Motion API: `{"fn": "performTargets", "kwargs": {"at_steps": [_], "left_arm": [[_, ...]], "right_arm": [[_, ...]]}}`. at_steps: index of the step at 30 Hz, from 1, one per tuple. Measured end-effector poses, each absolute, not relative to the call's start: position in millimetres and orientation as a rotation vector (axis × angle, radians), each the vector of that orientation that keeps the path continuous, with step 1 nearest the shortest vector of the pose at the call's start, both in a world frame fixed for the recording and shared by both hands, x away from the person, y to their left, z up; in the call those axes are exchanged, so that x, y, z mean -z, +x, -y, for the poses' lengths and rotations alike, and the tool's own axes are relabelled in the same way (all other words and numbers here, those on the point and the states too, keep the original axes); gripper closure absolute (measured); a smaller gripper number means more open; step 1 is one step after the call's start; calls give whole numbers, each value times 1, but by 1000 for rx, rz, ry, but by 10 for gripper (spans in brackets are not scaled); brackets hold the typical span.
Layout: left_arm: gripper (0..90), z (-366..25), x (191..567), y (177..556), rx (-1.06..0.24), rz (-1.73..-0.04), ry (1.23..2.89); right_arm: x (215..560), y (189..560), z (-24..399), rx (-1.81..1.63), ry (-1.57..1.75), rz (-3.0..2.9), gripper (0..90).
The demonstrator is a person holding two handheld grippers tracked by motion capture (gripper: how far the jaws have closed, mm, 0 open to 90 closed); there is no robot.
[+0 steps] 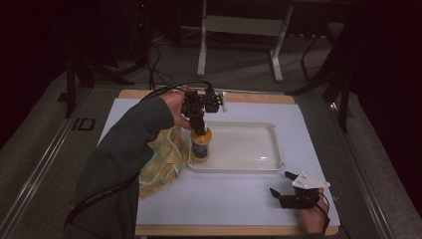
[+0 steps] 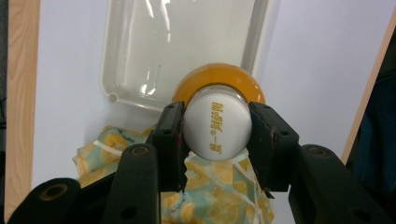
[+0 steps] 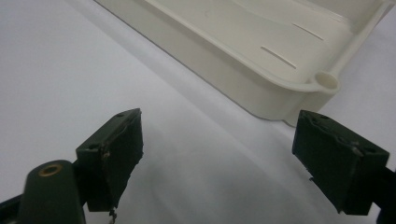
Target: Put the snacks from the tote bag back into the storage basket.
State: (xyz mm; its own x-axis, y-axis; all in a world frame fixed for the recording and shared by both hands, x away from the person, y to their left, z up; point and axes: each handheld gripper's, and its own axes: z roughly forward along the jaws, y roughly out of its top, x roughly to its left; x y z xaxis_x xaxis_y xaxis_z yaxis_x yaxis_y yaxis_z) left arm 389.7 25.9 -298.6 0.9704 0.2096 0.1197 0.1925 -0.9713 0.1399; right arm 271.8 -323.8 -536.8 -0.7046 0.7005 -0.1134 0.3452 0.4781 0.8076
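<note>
We see glossy cream plastic rectangular tray (image 2: 116,56) | soft yellow lemon-print cloth (image 2: 219,196) | smooth white plastic bottle cap (image 2: 217,122) | matt white table sheet (image 3: 56,70)

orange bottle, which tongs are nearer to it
Left. The left tongs are clamped on the white cap of the orange bottle; the right tongs sit open on the mat near the tray's front right corner.
</note>
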Motion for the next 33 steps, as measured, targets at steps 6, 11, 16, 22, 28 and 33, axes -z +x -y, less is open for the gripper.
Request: {"fn": "performTargets", "kwargs": {"at_steps": [6,11,16,22,28,33], "left_arm": [[589,-22,307,392,-182,-313,2997],[589,-20,313,393,-178,-307,3007],[589,-20,318,393,-164,-312,3008],[589,-19,325,393,-160,-308,3021],[589,-19,331,393,-152,-315,3029],[589,-19,336,393,-146,-314,3045]], "right_arm": [[537,272,324,-1117,871,-2295,159],[537,272,324,-1117,872,-2296,159],[537,272,324,-1116,873,-2296,159],[537,272,324,-1117,873,-2297,159],[537,272,324,-1117,872,-2296,159],[537,272,324,-1118,871,-2295,159]]}}
